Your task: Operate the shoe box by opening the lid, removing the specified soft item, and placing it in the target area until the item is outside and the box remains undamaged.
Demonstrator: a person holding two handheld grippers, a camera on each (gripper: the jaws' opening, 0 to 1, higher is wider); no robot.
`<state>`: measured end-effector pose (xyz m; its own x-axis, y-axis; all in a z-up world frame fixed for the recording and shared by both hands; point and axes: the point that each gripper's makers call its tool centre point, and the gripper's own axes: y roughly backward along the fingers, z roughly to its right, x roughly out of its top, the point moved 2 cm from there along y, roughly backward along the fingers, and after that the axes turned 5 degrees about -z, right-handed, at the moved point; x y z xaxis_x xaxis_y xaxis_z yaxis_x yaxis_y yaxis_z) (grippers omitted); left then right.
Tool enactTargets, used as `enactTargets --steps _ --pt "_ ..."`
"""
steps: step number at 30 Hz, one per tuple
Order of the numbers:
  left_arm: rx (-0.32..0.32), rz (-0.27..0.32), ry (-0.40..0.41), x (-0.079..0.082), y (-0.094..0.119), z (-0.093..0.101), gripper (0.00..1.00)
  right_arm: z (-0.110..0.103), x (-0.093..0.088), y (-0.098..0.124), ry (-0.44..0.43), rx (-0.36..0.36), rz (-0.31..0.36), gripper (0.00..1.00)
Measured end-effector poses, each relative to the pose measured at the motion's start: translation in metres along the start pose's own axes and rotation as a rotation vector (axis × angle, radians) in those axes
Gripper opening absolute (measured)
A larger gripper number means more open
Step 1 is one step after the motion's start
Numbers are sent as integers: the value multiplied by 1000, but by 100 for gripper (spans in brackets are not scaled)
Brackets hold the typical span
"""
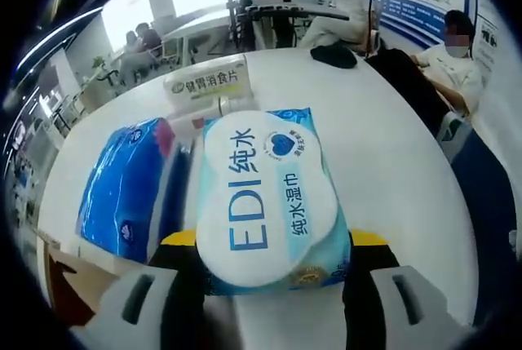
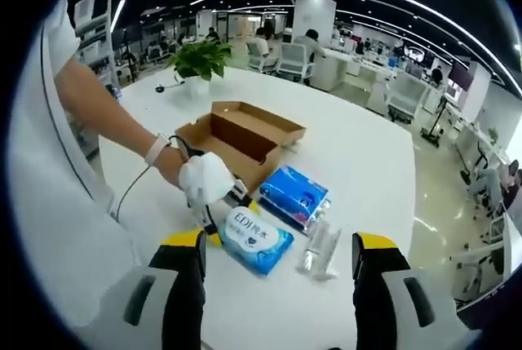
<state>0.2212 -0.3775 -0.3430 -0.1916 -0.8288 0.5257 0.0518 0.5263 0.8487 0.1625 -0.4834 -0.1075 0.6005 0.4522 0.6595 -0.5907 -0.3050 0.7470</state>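
A light-blue wet-wipes pack [image 1: 265,203] with a white "EDI" lid lies between the jaws of my left gripper [image 1: 273,240], which is shut on it low over the white table [image 1: 391,154]. In the right gripper view a white-gloved hand holds that left gripper [image 2: 224,203] on the wipes pack [image 2: 257,242]. Behind them stands the brown cardboard shoe box [image 2: 236,139] with its lid open. My right gripper [image 2: 281,244] hovers nearer the camera, open, with nothing between its jaws.
A blue tissue pack [image 1: 122,191] [image 2: 295,195] lies beside the wipes. A small pale box with green print [image 1: 205,85] and a pale item [image 2: 320,248] lie close by. A potted plant [image 2: 200,58] stands at the table's far edge. Seated people [image 1: 444,64] are beyond the table.
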Motion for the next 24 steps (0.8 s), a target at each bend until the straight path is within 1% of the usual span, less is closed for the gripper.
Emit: enactTargets --steps 5,8,15,20,24 --pt "-3 -3 -7 1 -1 -2 69 0 0 -2 0 2 -1 74" --pt "-2 -28 -44 3 -1 -2 69 -1 1 -3 -1 3 0 74" --pt "-5 -28 -30 4 -3 -4 69 -2 1 -4 -2 4 -1 74" --pt "-2 -36 -35 7 -6 -8 69 -3 -1 -4 -3 4 -2 74" --pt "2 -33 -23 9 -7 -12 69 -3 -2 -4 -4 5 -2 74"
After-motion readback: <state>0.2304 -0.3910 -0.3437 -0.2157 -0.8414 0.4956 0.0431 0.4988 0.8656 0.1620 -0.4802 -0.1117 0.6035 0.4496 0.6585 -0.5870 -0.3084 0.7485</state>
